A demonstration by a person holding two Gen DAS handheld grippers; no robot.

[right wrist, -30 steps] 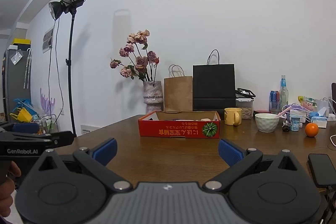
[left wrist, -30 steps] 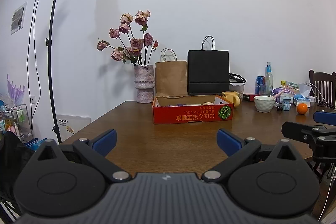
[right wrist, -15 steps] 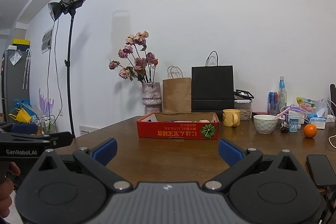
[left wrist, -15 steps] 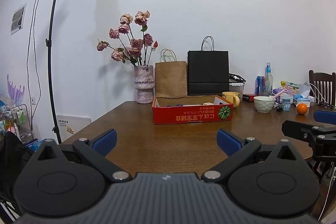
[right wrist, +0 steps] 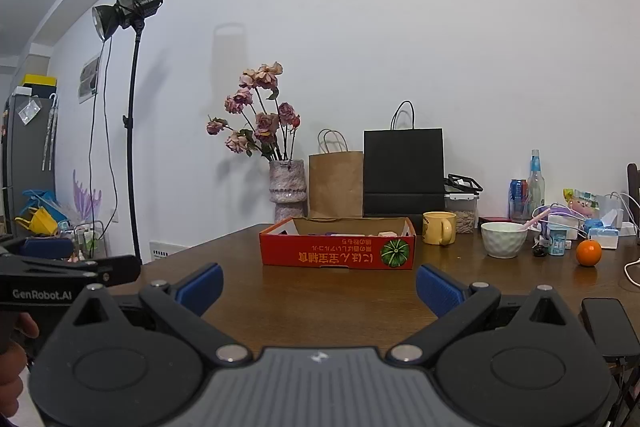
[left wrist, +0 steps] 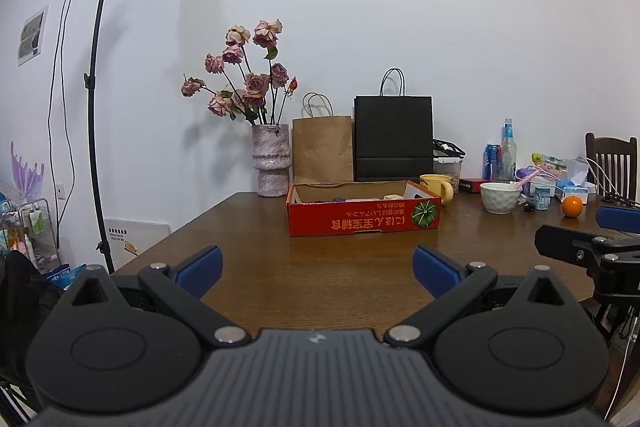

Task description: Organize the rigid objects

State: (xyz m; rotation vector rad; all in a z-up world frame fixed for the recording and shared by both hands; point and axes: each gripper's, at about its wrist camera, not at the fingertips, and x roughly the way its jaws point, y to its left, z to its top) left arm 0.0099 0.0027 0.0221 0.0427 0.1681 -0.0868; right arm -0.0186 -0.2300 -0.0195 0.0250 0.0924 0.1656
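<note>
A red cardboard tray [left wrist: 364,221] [right wrist: 338,255] with a few small items inside sits mid-table on the brown wooden table [left wrist: 320,279]. To its right stand a yellow mug [left wrist: 437,187] [right wrist: 439,227], a white bowl [left wrist: 500,197] [right wrist: 503,239] and an orange [left wrist: 572,206] [right wrist: 589,252]. My left gripper [left wrist: 318,269] is open and empty above the table's near edge. My right gripper [right wrist: 318,281] is open and empty, level with it. Each gripper shows at the side of the other's view.
A vase of dried roses [left wrist: 270,163], a brown paper bag [left wrist: 322,151] and a black bag [left wrist: 393,139] stand at the back. Bottles, a can and small packets crowd the far right [right wrist: 560,227]. A black phone [right wrist: 608,323] lies near right. A light stand [left wrist: 94,99] stands left of the table.
Both grippers stay open. The right wrist view has dipped slightly, so the tray and the other objects sit a little higher in it. The left view is almost unchanged.
</note>
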